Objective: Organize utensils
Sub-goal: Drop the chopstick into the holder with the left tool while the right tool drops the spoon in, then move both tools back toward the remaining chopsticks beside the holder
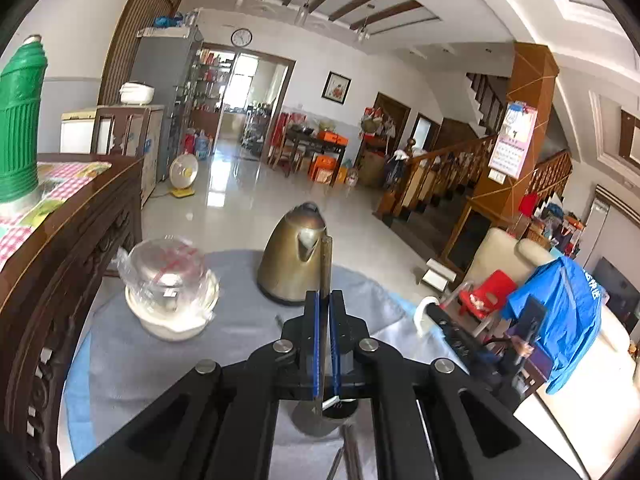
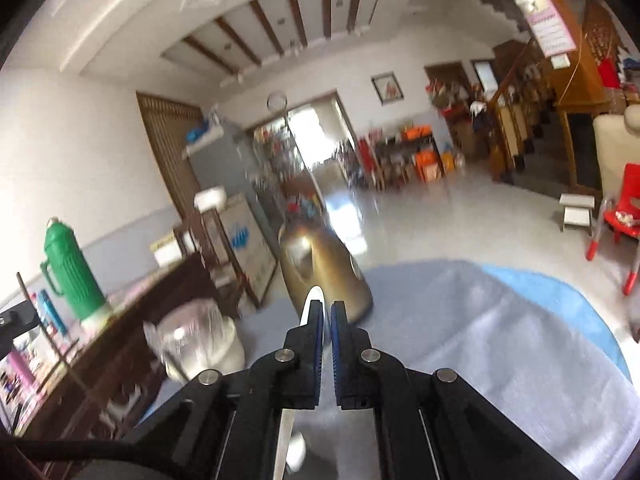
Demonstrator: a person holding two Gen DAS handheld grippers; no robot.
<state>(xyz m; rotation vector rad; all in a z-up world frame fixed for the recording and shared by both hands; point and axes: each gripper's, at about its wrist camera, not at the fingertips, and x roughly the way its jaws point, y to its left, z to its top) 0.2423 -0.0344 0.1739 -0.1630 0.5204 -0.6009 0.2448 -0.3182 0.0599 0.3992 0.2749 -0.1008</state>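
Note:
My left gripper [image 1: 325, 294] is shut on a thin dark chopstick-like utensil [image 1: 326, 264] that stands upright between the pads, its lower end over a dark metal cup [image 1: 324, 416] under the gripper. My right gripper [image 2: 326, 305] is shut on a white-handled utensil [image 2: 310, 300]; its white tip shows above the left finger and a pale shaft [image 2: 286, 440] runs down below the jaws. The right gripper with its white utensil also shows in the left wrist view [image 1: 426, 316], to the right over the table edge.
A round table with a grey cloth [image 1: 224, 344] carries a brass kettle [image 1: 294, 260] at the back and a glass-lidded white pot [image 1: 172, 292] at left. A dark wooden sideboard [image 1: 60, 240] with a green thermos [image 1: 20, 120] stands left. The right wrist view is blurred.

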